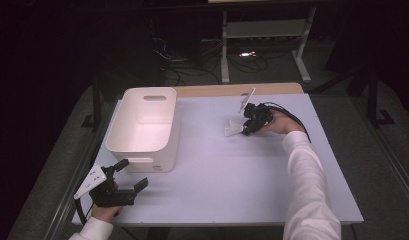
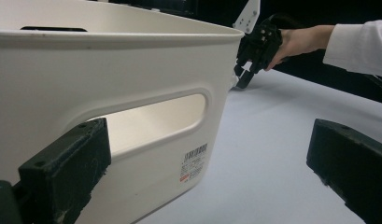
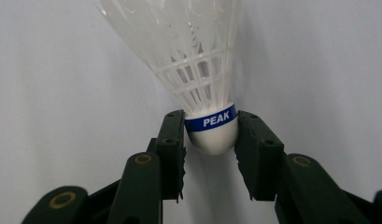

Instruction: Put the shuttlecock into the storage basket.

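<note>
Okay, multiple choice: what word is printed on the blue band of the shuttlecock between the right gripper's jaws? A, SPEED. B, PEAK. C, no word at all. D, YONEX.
B: in the right gripper view, the shuttlecock carries a blue band reading PEAK in white letters, with the right gripper clamped on its cork.

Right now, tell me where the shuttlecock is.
The shuttlecock sits with its cork base between the right gripper's jaws; in the high view it lies on the white table, right of the white bin.
</note>
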The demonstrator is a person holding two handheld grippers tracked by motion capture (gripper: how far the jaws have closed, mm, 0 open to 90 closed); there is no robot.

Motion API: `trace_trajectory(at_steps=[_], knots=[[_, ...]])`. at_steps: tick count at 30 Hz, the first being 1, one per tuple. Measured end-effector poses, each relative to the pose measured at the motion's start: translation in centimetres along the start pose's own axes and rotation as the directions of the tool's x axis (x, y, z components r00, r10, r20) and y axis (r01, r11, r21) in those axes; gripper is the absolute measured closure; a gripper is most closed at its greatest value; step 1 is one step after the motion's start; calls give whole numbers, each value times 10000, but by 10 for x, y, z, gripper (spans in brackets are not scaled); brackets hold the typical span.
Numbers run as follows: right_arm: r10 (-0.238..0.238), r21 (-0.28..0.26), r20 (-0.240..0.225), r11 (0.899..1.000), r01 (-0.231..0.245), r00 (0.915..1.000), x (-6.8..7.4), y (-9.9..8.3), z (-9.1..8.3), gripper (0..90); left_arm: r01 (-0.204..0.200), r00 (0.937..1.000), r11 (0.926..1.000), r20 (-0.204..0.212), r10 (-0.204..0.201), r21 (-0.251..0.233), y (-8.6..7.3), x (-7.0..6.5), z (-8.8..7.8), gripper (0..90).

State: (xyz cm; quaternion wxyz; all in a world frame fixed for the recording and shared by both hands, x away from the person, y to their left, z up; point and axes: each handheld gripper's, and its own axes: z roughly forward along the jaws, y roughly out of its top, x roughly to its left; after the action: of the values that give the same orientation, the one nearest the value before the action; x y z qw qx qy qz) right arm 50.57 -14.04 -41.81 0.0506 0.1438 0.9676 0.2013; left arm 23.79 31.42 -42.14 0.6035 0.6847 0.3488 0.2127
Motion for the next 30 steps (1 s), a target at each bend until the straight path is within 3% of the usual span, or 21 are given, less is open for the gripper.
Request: trace_trajectory(at_steps=[5,13,30], knots=[[20,-108,1,9999,-20,10000,4,4,-7,621,-29,10000,10000,15,29,7,0,0,0,0],[353,-884,-199,9954,-369,9992,8,11,-20,621,-18,10000,10000,20,18,-47,1,-1,-1,0],[584,-1340,-206,9891,-606,9981,24,24,-44,622,-28,10000,10000,31,28,-38,1,-2,-1,0]])
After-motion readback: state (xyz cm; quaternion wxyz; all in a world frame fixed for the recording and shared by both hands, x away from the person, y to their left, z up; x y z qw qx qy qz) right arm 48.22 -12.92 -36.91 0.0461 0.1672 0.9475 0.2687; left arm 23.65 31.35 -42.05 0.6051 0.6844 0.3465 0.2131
